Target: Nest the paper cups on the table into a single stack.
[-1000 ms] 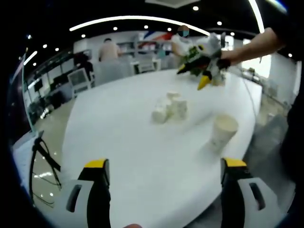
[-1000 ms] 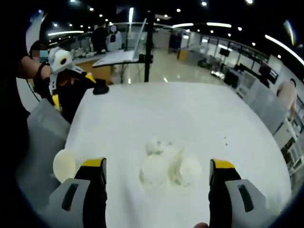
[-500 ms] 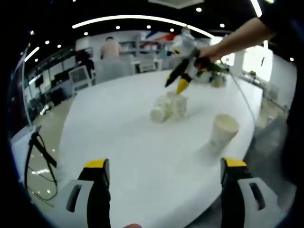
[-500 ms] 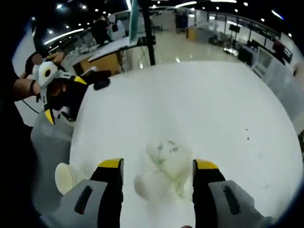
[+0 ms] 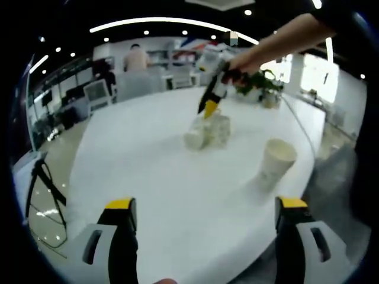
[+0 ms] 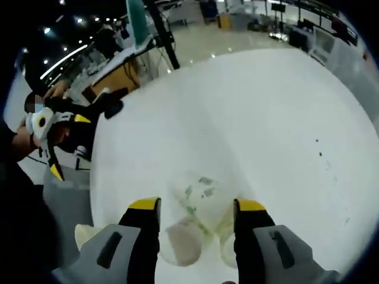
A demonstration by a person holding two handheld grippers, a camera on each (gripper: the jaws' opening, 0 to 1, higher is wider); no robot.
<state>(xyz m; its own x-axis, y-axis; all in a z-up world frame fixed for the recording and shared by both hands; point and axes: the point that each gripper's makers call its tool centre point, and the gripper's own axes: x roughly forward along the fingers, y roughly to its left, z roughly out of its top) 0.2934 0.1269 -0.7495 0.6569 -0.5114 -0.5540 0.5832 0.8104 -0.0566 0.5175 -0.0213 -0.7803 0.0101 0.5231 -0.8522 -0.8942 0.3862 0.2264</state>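
Several white paper cups (image 5: 207, 131) are clustered mid-table on the white round table (image 5: 148, 171). One more cup (image 5: 277, 163) stands upright by itself to the right, near the edge. My left gripper (image 5: 205, 204) is open and empty, well short of the cups. A hand holds my right gripper (image 5: 210, 102) tilted down onto the cluster. In the right gripper view, my right gripper (image 6: 197, 205) straddles the cluster (image 6: 198, 198) with narrowed jaws; a green-printed cup lies between them and contact is unclear. The lone cup (image 6: 86, 235) is at lower left, and the left gripper (image 6: 50, 127) is beyond the table's rim.
The table edge (image 5: 308, 177) runs close behind the lone cup. A potted plant (image 5: 260, 89) stands at the far rim. A black stand with cables (image 5: 41, 189) is on the floor at the left. Desks and a pole (image 6: 148, 35) lie past the table.
My right gripper has come down over the cup cluster and its jaws have narrowed around it. The left gripper has held its place, open.
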